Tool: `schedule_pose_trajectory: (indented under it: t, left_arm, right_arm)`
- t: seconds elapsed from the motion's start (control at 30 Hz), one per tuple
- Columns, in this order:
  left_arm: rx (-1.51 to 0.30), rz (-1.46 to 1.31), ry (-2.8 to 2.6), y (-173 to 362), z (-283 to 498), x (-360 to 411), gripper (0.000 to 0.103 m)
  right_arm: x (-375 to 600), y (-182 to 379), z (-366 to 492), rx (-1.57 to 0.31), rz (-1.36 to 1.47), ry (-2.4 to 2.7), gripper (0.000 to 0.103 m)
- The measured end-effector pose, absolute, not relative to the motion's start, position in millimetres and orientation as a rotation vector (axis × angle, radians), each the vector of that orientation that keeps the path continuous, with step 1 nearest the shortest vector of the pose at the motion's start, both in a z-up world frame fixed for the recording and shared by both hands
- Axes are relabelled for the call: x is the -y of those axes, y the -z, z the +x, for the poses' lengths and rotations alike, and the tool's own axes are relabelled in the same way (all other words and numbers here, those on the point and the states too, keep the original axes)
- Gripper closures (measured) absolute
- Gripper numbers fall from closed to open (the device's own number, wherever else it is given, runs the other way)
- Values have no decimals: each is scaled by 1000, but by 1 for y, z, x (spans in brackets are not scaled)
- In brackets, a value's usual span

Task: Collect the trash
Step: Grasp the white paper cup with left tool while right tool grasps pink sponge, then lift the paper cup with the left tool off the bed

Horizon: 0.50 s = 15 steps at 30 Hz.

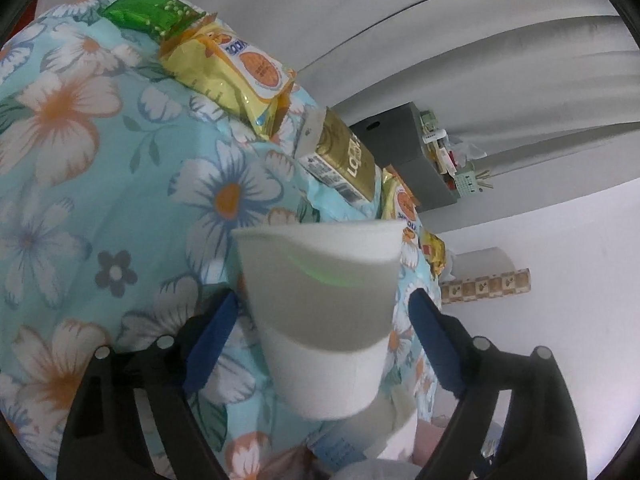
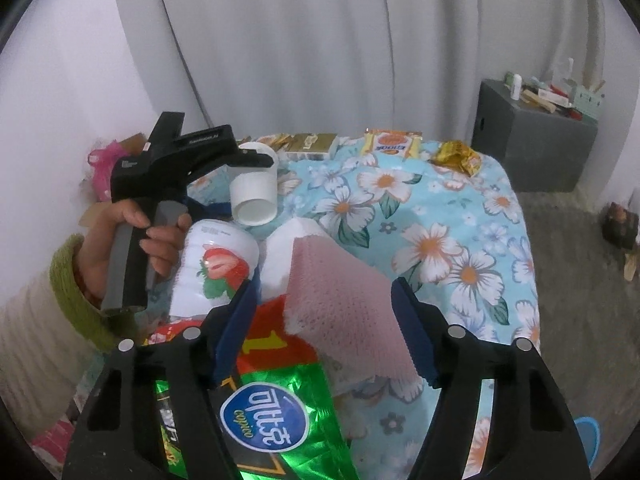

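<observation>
left gripper [image 1: 320, 340] jaws straddle the paper cup [image 1: 320, 320], pads clear; squeezing may crush it. right gripper [image 2: 324, 328] open around pink sponge [image 2: 344, 304]; may slip.

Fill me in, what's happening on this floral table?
A person is clearing trash with a pair of tongs in each hand. The left tongs straddle a white paper cup, the blue pads not yet pressing on it. The right tongs frame a pink sponge, with visible gaps either side. Snack wrappers and a gold carton lie on the floral tablecloth.
</observation>
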<state>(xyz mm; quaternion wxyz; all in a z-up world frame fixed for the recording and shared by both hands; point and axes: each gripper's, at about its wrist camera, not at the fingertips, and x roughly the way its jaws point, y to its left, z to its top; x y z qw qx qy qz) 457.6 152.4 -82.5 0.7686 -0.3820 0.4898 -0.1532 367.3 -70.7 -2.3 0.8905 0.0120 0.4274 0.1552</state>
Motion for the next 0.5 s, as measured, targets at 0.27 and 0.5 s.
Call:
schedule_pose_trajectory:
  t: [0.27, 0.5]
  left_arm:
    - [-1061, -817, 323, 85, 463, -153, 29]
    - [-1059, -834, 320, 91, 462, -160, 41]
  right_arm:
    - [71, 10, 373, -911, 43, -314, 56]
    - [72, 9, 372, -907, 41, -300, 65]
